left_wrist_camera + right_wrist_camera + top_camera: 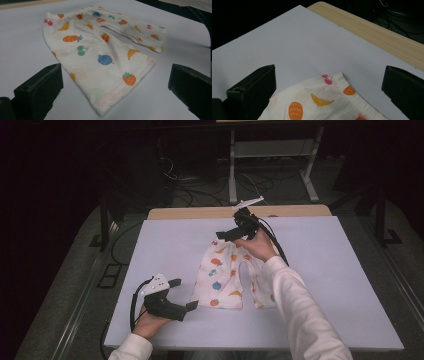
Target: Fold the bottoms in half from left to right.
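- Left claw (182, 295): jaws spread wide, holding nothing. It sits at the near left of the surface (340, 285), just beside the near hem of the left leg of the shorts (225, 275); whether a jaw tip touches the cloth cannot be told.
- Right claw (227, 234): jaws spread wide, empty, held above the waistband at the far end of the shorts, clear of the cloth.
- Shorts: white with fruit print, lying flat near the middle of the surface, waistband far, legs near.
- Hidden: the right forearm and sleeve (300, 305) cover part of the right leg.
- In the right claw's view the shorts (324, 102) are cut off at the bottom edge.
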